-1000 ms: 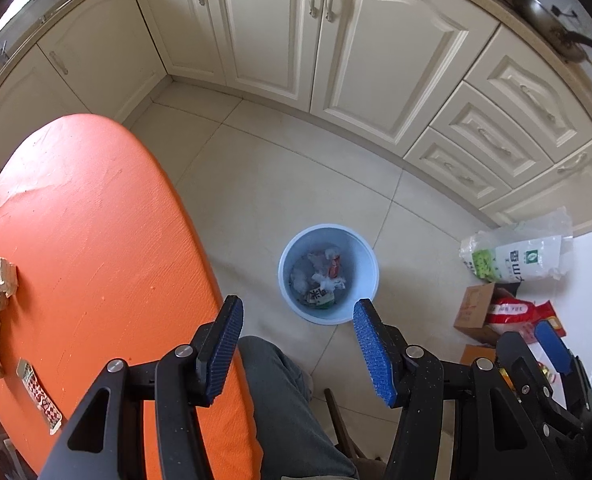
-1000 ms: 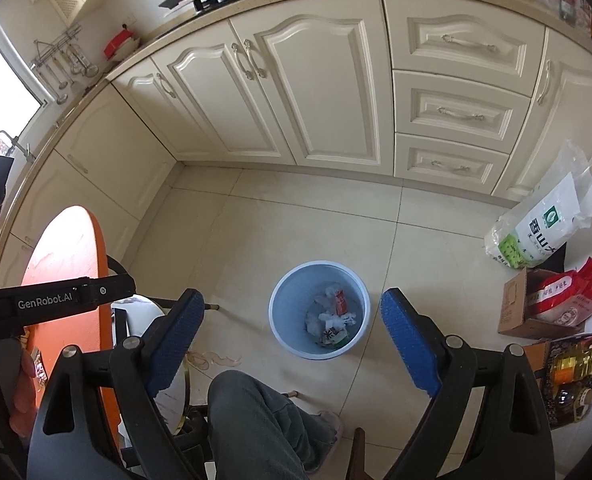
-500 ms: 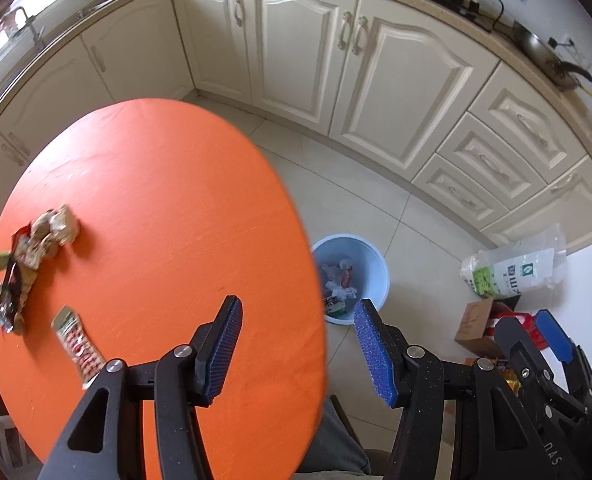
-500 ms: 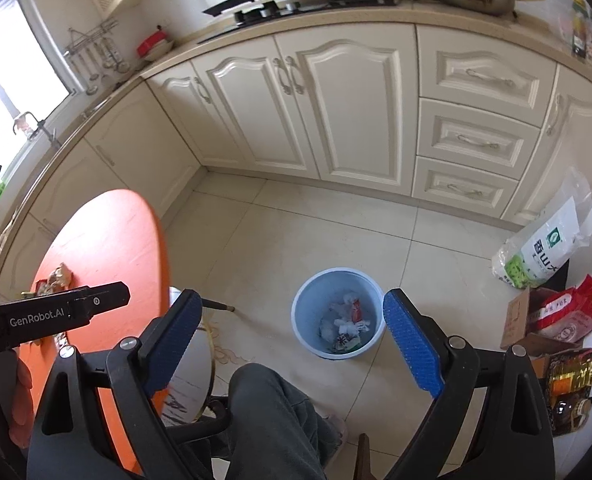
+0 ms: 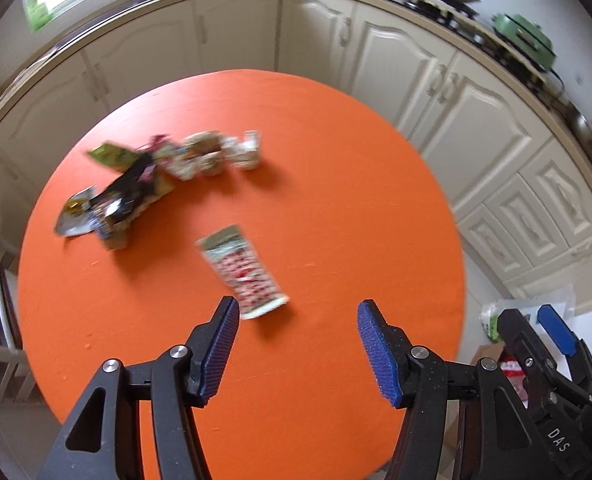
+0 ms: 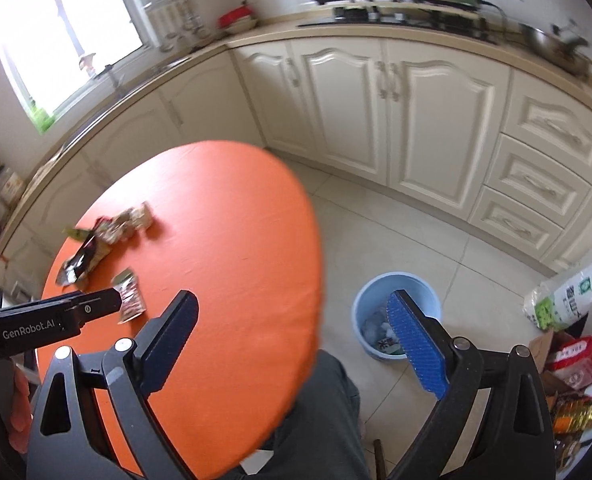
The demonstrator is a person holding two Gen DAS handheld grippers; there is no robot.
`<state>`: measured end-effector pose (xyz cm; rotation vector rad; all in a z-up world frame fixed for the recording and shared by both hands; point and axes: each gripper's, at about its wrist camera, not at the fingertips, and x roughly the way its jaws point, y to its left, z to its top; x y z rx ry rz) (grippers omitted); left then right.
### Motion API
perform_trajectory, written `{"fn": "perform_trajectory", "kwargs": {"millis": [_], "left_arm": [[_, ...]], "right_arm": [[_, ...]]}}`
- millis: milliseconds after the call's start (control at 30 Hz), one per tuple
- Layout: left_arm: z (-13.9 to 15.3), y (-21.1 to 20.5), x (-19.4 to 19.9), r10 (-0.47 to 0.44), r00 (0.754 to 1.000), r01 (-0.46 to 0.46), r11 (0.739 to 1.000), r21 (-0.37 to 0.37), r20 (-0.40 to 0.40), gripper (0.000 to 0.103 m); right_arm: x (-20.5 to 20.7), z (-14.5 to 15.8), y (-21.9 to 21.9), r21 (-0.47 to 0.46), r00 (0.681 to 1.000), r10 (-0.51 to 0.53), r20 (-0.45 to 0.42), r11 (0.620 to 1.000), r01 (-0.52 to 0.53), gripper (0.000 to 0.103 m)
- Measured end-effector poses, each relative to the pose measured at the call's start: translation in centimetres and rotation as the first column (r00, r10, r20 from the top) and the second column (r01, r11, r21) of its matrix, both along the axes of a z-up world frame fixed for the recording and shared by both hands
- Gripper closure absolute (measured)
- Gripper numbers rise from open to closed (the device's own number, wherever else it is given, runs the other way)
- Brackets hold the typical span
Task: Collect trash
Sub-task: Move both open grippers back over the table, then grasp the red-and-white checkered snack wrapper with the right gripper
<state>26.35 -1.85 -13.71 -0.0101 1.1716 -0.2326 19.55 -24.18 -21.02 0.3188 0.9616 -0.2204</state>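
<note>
— Fingers first: how are they set?

— Both blue-padded fingers (image 5: 220, 350) of the left gripper (image 5: 298, 350) are seen apart at the bottom of the left wrist view, the jaws opening, with nothing between them; only orange table (image 5: 336, 208) is framed there. The right gripper (image 6: 296, 344) is likewise held wide and empty at the bottom of its own view.

— Where is the trash found?

— A red-and-white wrapper (image 5: 242, 272) is laid flat just above the left finger, in the centre of the frame. A heap of crumpled wrappers (image 5: 144, 184) is spread across the upper left of the table, well apart from the gripper. The blue bin (image 6: 396, 312) is seen on the floor at lower right of the right wrist view, partly hidden behind the right finger; scraps are seen inside.

— What else is around, and is anything in the way?

— Cream cabinets (image 6: 396, 112) are ranged along the top, bags and boxes (image 6: 568, 320) at the right edge, a grey trouser leg (image 6: 320, 420) under the table edge. Nothing is set between gripper and wrapper.

— What is changed from a second ago?

— The bin was then centred between the left fingers; now the table fills that view, and the trash has been brought from the left edge to the middle.
</note>
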Motion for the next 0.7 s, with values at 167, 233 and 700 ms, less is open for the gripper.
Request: {"fn": "perform_trajectory", "kwargs": {"millis": [167, 233, 700], "left_arm": [[-1.0, 6.9, -0.2, 0.132, 0.991, -0.132, 0.991, 0.0, -0.034, 0.042], [-1.7, 9.3, -0.6, 0.176, 0.982, -0.177, 0.984, -0.011, -0.06, 0.042], [-4.2, 20.2, 0.5, 0.35, 0.925, -0.362, 0.929, -0.069, -0.149, 0.042]], "right_arm": [[2.4, -1.3, 6.1, -0.021, 0.989, 0.141, -0.038, 0.99, -0.142, 0.006], [3.3, -1.8, 8.4, -0.029, 0.98, 0.193, -0.052, 0.98, -0.195, 0.006], [10.6, -8.0, 19.7, -0.09, 0.881, 0.415, -0.226, 0.892, -0.443, 0.008]]}}
